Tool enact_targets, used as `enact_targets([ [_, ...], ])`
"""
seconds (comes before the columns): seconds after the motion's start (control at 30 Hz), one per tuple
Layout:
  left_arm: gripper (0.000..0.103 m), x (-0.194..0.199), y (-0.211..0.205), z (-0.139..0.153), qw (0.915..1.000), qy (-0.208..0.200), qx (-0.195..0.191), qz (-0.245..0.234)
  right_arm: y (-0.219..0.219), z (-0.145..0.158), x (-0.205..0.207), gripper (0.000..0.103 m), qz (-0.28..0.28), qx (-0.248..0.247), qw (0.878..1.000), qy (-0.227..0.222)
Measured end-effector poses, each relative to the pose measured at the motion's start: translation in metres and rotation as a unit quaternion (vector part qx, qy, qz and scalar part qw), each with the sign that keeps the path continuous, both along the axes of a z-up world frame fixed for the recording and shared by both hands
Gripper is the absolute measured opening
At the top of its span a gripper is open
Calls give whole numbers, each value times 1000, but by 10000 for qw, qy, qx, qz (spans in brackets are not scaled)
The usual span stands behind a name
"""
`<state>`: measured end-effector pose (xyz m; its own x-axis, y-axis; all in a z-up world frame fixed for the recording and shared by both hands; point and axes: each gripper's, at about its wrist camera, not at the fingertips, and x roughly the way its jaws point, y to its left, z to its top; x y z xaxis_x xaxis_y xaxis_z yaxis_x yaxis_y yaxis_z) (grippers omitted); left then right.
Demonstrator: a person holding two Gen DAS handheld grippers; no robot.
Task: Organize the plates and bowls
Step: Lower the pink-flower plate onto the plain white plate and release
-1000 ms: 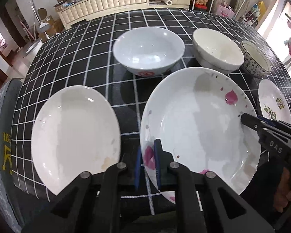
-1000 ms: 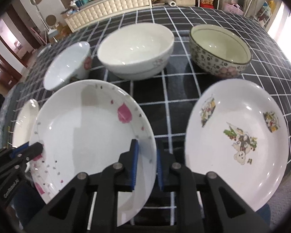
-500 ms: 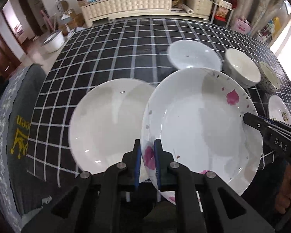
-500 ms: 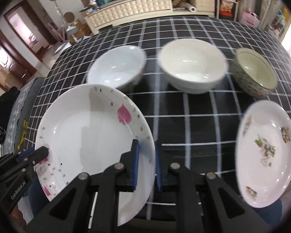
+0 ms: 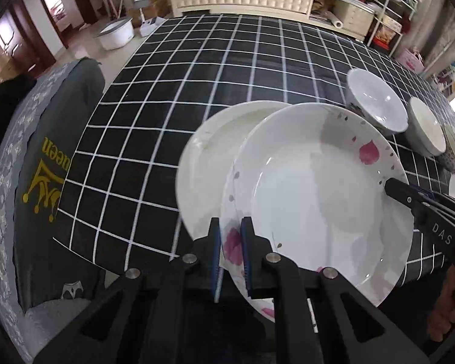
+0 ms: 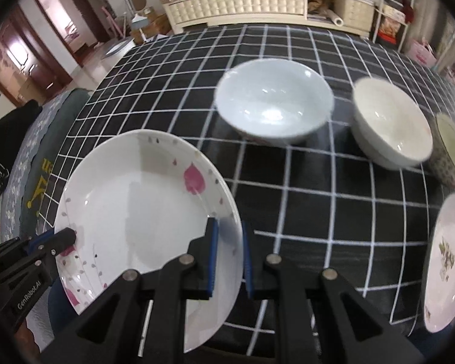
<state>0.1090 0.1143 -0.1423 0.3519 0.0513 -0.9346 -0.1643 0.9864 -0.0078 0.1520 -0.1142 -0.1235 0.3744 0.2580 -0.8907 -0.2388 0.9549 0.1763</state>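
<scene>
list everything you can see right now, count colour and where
pink-petal plate: 1, white with pink petals, held between both claws above the table edge
plain plate: 1, white, on the table, partly under the held plate
bowls: 3, pale blue-white, cream, patterned, in a row farther back
pictured plate: 1, white with prints, far right
tablecloth: 1, black with white grid
left claw: shut on the plate's near rim
right claw: shut on its opposite rim

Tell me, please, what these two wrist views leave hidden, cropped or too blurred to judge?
- Left wrist view: the pink-petal plate covers most of the plain white plate, so any contact between them is hidden.
- Right wrist view: the plain plate is not visible at all; the patterned bowl and the printed plate are cut by the right edge; the pale blue bowl is motion-blurred.
</scene>
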Motion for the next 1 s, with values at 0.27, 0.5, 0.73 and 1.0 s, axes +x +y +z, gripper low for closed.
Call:
enact_targets([
  [0.27,12,9,23,-12,9995,68,-246,198,31,2,13,19,165,-320,9993,-143],
  [0.5,12,19,37,-21,9993,183,-167,292,47,-11,21,17,219,-245,9994,68],
  [0.73,11,24,47,-23,9990,101,-134,413,53,-17,22,17,315,-291,9991,50],
  [1.0,14,12,54,-6,9959,-128,12,891,43,-5,12,18,196,-405,9987,-258],
])
